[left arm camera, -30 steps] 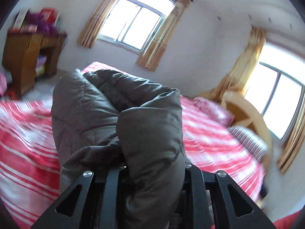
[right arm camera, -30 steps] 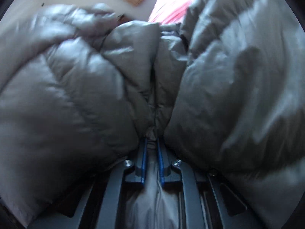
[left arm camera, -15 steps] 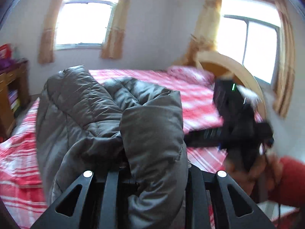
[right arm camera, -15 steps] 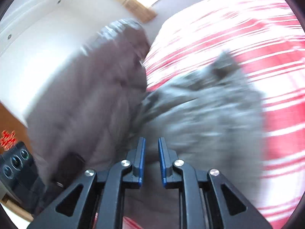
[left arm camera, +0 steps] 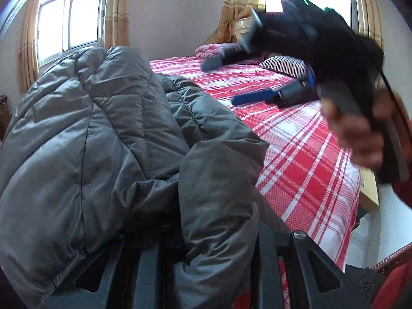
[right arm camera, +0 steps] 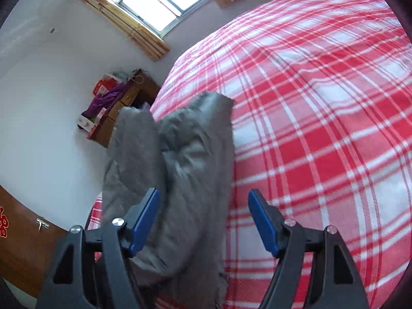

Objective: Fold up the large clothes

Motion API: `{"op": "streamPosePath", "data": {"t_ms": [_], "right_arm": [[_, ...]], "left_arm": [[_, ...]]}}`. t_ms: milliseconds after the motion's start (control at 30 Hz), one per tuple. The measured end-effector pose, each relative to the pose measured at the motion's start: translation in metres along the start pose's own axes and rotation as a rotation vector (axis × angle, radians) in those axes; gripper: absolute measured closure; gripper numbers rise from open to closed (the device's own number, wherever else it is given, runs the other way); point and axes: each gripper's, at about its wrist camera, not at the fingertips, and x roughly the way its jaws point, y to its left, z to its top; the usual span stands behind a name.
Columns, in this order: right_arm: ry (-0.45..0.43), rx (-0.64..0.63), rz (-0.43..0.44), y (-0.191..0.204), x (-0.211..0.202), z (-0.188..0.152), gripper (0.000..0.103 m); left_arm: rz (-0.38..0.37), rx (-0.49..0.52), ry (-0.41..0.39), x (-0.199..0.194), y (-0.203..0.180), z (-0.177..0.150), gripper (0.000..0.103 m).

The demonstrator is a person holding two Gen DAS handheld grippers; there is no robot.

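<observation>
The left hand-held gripper (left arm camera: 206,234) is clamped on a bunched fold of the grey puffer jacket (left arm camera: 103,141), which spills ahead of it across the red plaid bed (left arm camera: 303,154). The right hand-held gripper (right arm camera: 203,219) hangs above the bed, jaws opening and empty; the jacket lies below and left of it, its length running away, so the left hand is nearer.

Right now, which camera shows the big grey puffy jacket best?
The left wrist view. There the grey jacket fills the near half, sharp enough to show its quilting, bunched in the left gripper over the red plaid bed. The right wrist view shows it smaller and blurred, beyond the right gripper, whose jaws are opening, pads not touching it.
</observation>
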Motion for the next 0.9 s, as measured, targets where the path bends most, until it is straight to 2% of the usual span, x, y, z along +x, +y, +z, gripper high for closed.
{"op": "streamPosePath", "data": {"t_ms": [200, 267, 367, 400, 433, 467, 500, 667, 767, 900], "right_arm": [[0.025, -0.137, 0.073, 0.040, 0.019, 0.018, 0.028], [0.062, -0.205, 0.089, 0.060, 0.031, 0.021, 0.027], [0.101, -0.277, -0.021, 0.071, 0.059, 0.017, 0.027], [0.131, -0.276, -0.030, 0.070, 0.071, 0.016, 0.039], [0.165, -0.264, -0.003, 0.068, 0.080, 0.015, 0.074], [0.205, -0.246, 0.047, 0.067, 0.088, 0.013, 0.085], [0.221, -0.234, 0.076, 0.067, 0.091, 0.012, 0.088], [0.115, -0.324, 0.055, 0.084, 0.054, 0.000, 0.091], [0.119, -0.271, 0.023, 0.062, 0.050, -0.005, 0.091], [0.171, -0.153, 0.034, 0.026, 0.075, -0.009, 0.091]], "left_arm": [[0.007, 0.008, -0.022, -0.005, -0.005, -0.013, 0.082], [0.003, 0.008, -0.028, -0.005, -0.006, -0.015, 0.082], [-0.006, 0.002, -0.040, -0.009, -0.004, -0.016, 0.082], [-0.006, -0.001, -0.040, -0.009, -0.004, -0.017, 0.082], [-0.004, -0.004, -0.040, -0.011, -0.001, -0.016, 0.081], [-0.002, -0.005, -0.037, -0.012, 0.000, -0.015, 0.081], [-0.002, -0.005, -0.036, -0.013, 0.001, -0.013, 0.081], [-0.032, -0.013, -0.026, -0.017, 0.007, -0.010, 0.081], [-0.043, 0.073, 0.019, -0.024, -0.006, -0.010, 0.081], [-0.041, 0.190, 0.054, -0.050, -0.019, -0.020, 0.080]]}}
